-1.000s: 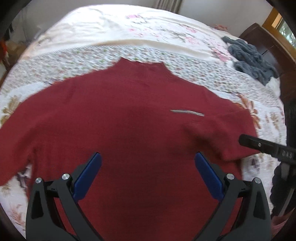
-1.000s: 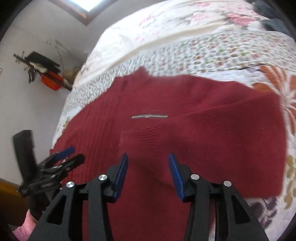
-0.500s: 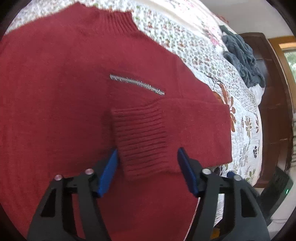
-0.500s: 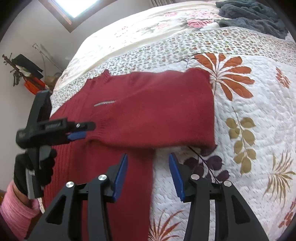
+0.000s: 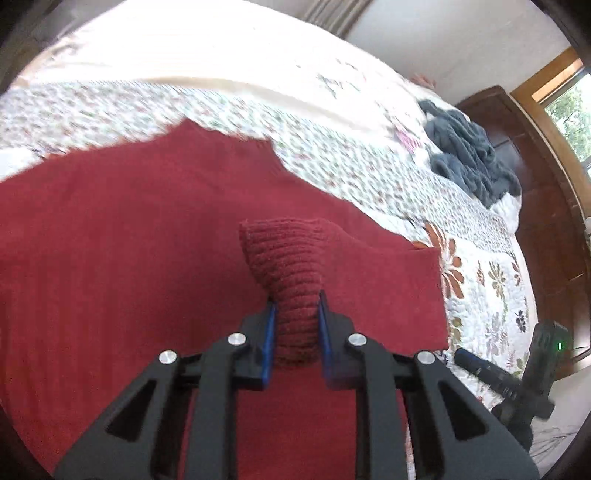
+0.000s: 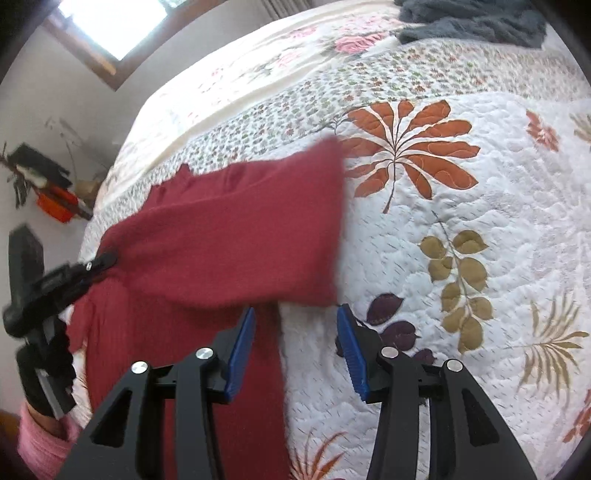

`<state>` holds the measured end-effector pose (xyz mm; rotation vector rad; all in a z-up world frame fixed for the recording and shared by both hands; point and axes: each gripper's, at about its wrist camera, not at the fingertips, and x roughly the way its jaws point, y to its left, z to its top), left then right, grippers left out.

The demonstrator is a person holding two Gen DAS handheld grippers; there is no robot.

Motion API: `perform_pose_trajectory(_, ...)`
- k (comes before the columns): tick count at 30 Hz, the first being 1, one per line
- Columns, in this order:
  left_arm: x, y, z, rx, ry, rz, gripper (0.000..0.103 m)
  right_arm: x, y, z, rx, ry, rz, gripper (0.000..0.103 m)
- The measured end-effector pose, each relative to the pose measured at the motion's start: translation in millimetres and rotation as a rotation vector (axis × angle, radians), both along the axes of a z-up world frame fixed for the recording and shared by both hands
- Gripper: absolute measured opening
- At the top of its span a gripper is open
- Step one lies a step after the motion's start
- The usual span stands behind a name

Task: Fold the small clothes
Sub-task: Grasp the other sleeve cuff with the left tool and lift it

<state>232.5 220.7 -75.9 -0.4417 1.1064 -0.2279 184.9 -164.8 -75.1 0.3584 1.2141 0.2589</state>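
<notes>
Pinching the ribbed cuff (image 5: 291, 273) of the red sweater (image 5: 129, 258), the left gripper (image 5: 294, 332) lifts it above the garment spread on the floral quilt (image 6: 461, 221); beside the sweater's hem edge, the right gripper (image 6: 295, 350) hovers wide open, holding nothing.

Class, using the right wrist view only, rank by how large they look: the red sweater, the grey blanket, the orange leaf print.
1. Red sweater
2. Orange leaf print
3. Grey blanket, though it lies farther off and is cut by the frame, so unsure.
</notes>
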Motion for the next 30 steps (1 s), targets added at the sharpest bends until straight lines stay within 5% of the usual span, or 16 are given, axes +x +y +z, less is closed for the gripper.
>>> perform_pose_trajectory(10,-3.7,91.1,1.8,0.075,-0.008,0.118,0.018,49.5,32.2,-40.5,0.1,0.127,-0.008,0.055)
perform_pose_trajectory(13,-5.7,113.1,-10.1,0.076,0.015,0.152,0.018,57.0,47.2,-52.2,0.117,0.164,0.019,0.038)
perform_pose_trajectory(22,-3.2,137.0,-73.3,0.089,0.149,0.152,0.028,58.1,71.0,-68.5,-0.049,0.204,0.059,0.031)
perform_pose_trajectory(26,-9.7,147.0,-52.9,0.122,0.118,0.179,0.033,57.3,79.7,-55.1,-0.104,0.182,0.085,0.035)
perform_pose_trajectory(30,-19.1,153.1,-9.8,0.173,-0.008,0.196,0.046,50.1,86.6,-13.6,-0.124,0.062,0.091,0.041)
